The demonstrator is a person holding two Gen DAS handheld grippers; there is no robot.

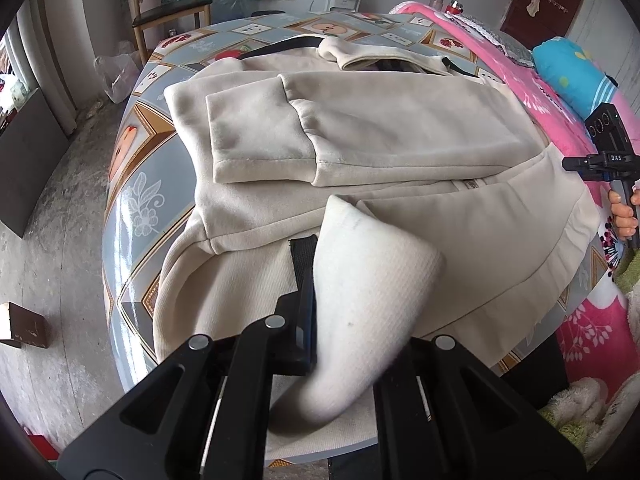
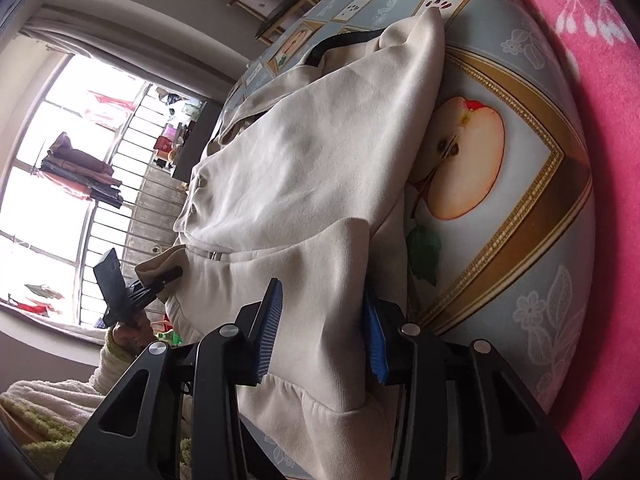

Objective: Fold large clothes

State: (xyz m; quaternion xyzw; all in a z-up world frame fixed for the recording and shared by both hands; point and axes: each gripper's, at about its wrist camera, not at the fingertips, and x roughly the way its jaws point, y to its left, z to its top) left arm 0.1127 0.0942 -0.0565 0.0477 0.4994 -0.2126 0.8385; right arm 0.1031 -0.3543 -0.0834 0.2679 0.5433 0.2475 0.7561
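Note:
A large cream sweatshirt (image 1: pixel 400 132) lies on the patterned table (image 1: pixel 132 184), sleeves folded across its body, dark collar at the far end. My left gripper (image 1: pixel 320 300) is shut on the near hem corner (image 1: pixel 368 280) and holds it lifted and curled over. Only its left finger (image 1: pixel 306 280) shows; the cloth hides the other. In the right wrist view, my right gripper (image 2: pixel 324 328) straddles the sweatshirt's hem (image 2: pixel 320 280) with blue pads (image 2: pixel 270 328) on both sides, a gap still showing. The left gripper also shows in the right wrist view (image 2: pixel 160 276), holding cloth.
A pink floral blanket (image 1: pixel 560 120) covers the table's right side, with a blue cushion (image 1: pixel 568 76) on it. A wooden chair (image 1: pixel 168 12) stands beyond the table. The table's left edge drops to a concrete floor (image 1: pixel 52 240). A barred window (image 2: pixel 60 184) shows in the right wrist view.

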